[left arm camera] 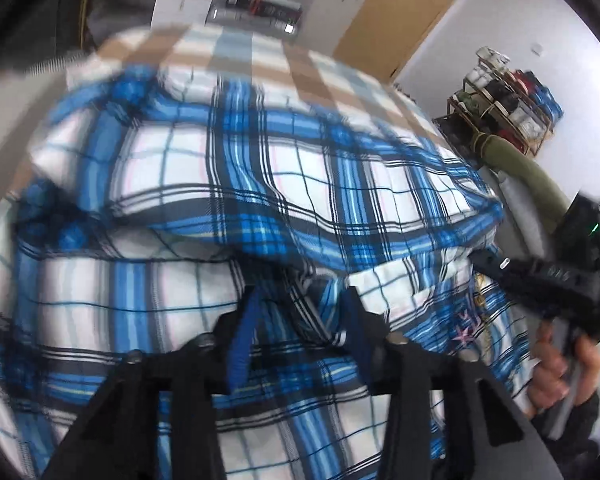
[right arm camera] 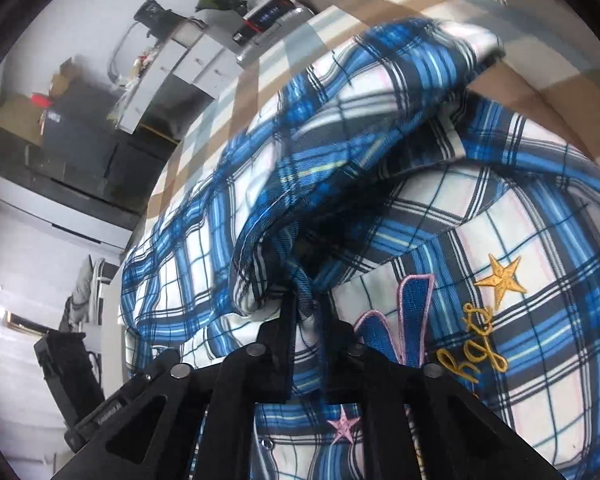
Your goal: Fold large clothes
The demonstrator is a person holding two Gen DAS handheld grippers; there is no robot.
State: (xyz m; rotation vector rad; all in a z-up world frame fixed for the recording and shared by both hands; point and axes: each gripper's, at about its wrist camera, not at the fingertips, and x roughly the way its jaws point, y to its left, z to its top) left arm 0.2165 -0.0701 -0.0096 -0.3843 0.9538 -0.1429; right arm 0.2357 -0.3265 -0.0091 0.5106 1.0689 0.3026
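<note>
A large blue, white and black plaid shirt (left arm camera: 228,168) lies rumpled over a checked cover, with a gold star (right arm camera: 500,276) and pink-edged lettering stitched on it. In the left wrist view my left gripper (left arm camera: 300,304) sits low on the shirt. Its blue-padded fingers (left arm camera: 240,340) stand apart with a raised fold between them, not pressed. In the right wrist view my right gripper (right arm camera: 310,308) has its jaws nearly together, pinching a hanging fold of the shirt (right arm camera: 300,184). The right gripper (left arm camera: 540,280) also shows at the shirt's right edge, held by a hand (left arm camera: 560,368).
The shirt rests on a cover checked in brown, pale blue and white (left arm camera: 236,48). A wire shelf with jars and clothes (left arm camera: 508,108) stands by the white wall at right. White drawers (right arm camera: 188,64) and a dark cabinet (right arm camera: 80,136) stand beyond the far edge.
</note>
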